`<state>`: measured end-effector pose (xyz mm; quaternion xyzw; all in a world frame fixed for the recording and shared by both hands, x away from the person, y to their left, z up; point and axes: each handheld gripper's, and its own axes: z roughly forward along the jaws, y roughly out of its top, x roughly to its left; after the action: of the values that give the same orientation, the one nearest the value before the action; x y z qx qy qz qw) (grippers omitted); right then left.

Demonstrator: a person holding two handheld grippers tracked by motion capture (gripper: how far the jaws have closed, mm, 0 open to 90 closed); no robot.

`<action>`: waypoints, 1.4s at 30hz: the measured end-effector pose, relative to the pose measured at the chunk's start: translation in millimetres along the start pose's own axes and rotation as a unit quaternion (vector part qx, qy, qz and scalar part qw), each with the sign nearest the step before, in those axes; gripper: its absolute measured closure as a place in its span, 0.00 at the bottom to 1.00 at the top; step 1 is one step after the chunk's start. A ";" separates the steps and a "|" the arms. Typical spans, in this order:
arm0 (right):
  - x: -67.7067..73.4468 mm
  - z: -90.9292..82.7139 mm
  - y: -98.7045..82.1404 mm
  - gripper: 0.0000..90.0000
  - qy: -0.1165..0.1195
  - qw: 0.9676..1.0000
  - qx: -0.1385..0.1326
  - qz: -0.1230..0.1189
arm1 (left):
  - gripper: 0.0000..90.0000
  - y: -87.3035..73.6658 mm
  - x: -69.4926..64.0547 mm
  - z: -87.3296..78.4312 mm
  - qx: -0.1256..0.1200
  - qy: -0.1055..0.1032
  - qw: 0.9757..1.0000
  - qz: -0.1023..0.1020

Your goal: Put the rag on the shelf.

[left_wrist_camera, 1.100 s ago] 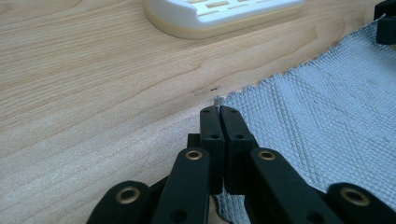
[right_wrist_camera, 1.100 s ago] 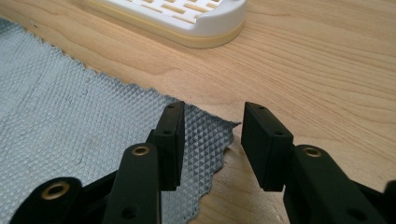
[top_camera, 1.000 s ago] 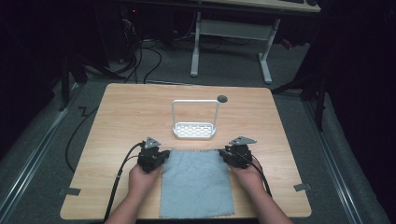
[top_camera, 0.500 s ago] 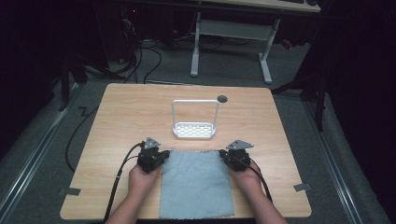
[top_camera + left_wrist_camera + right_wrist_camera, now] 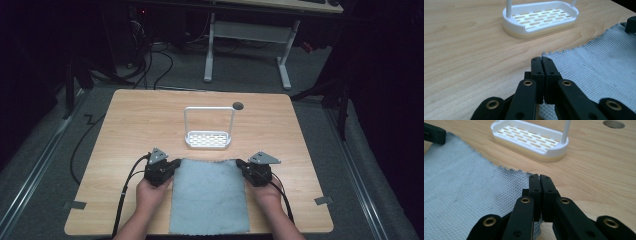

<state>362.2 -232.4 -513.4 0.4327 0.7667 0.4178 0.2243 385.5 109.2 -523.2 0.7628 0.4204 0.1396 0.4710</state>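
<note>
Right gripper fingers just closed, pinching cloth far corner, left gripper likewise pinching, counter bare beyond rack, cloth's near edge cut off.

Room pretty dark, only light wood counter lit up. Grey carpet floor all around, metal rail along left side. White-legged desk behind, black cables tangled on floor beside it. Tape bits on counter's front corners.

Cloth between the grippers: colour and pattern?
Cloth: pale grey-blue waffle weave, clearest in right gripper view.
</note>
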 end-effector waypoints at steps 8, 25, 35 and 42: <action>6.5 -15.2 8.4 0.99 0.015 0.999 -0.032 0.001 | 0.99 6.4 -5.2 -16.4 -0.048 -0.002 0.999 0.008; 17.2 -53.9 35.7 0.99 0.003 0.991 -0.131 -0.011 | 0.99 36.9 -15.1 -61.0 -0.154 0.000 0.988 0.021; 17.8 -68.4 58.8 0.99 -0.002 0.984 -0.178 -0.021 | 1.00 64.1 -21.5 -75.9 -0.198 0.006 0.979 0.041; 8.7 -78.4 83.7 0.99 -0.003 0.978 -0.209 -0.015 | 1.00 93.7 -22.3 -84.0 -0.229 0.009 0.972 0.052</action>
<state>342.1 -236.9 -400.2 0.3657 0.6684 0.5639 0.3186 368.6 123.5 -397.3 0.6543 0.3411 0.2630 0.6216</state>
